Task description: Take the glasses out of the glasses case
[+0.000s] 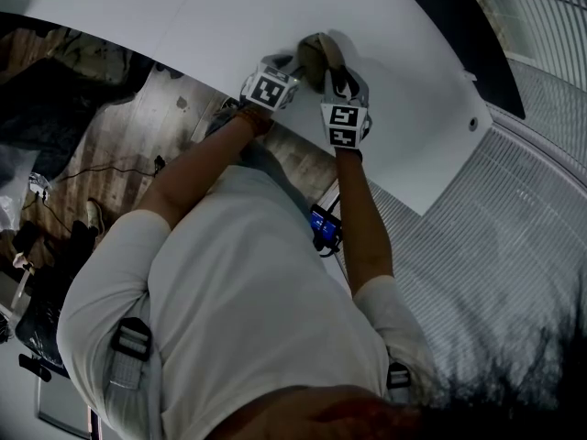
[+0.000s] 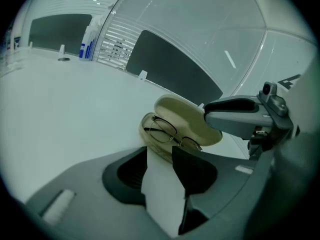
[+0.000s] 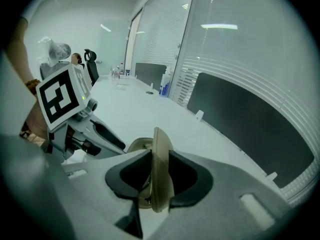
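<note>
Holding the glasses case (image 1: 318, 55) open takes both tools. The left gripper (image 2: 167, 153) has its jaws drawn together on the near rim of the bottom shell (image 2: 149, 143), apparently to keep it down on the white table (image 1: 183, 16). The right gripper (image 3: 159, 170) is clamped on the lid (image 3: 161, 149), which stands edge-on between its pads and is tipped back from the shell. That leaves the glasses (image 2: 167, 133) uncovered but not yet taken out. They lie folded in the bottom shell with the lenses facing up. Their long axis follows the length of the case, running from upper left to lower right in the left gripper view, across the line of that gripper's jaws. Neither gripper touches the frame, so one would probably have to let go before it could reach in.
</note>
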Available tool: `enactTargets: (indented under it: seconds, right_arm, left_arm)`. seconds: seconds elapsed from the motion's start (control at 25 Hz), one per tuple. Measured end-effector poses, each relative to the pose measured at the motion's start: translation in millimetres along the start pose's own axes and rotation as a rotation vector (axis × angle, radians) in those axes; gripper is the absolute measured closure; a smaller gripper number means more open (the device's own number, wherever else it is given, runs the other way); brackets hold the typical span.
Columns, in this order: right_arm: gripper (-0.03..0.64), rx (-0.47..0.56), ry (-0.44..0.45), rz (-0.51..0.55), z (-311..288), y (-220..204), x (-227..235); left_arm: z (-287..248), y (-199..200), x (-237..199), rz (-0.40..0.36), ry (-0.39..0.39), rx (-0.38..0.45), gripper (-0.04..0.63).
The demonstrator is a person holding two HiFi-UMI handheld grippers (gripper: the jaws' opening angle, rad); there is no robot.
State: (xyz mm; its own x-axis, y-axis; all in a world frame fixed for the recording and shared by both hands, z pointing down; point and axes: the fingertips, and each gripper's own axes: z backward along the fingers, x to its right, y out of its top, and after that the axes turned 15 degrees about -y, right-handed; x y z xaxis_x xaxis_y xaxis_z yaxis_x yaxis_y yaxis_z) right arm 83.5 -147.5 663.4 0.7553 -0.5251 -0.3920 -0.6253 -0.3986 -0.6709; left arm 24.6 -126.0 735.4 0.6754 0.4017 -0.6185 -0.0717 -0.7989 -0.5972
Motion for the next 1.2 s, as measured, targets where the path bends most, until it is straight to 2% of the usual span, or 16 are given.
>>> enactTargets:
  seconds: [0.16, 0.56, 1.2]
  right_arm:
    - [0.544, -0.002, -0.036, -0.002, -4.3, -3.1, 19.4]
    - [0.581, -0.059, -0.091, 0.023, -29.0, -21.6, 52.1]
    - [0.596, -0.134, -0.085, 0.050, -65.7, -53.1, 64.8]
  left_arm:
    - [-1.5, -0.2, 1.1, 0.001, 0.001, -0.004, 0.431]
    - [-1.1, -0.5, 0.3, -0.001, 0.003, -0.011, 0.430]
    - [-0.9, -1.1, 2.9, -0.004, 0.002, -0.019, 0.430]
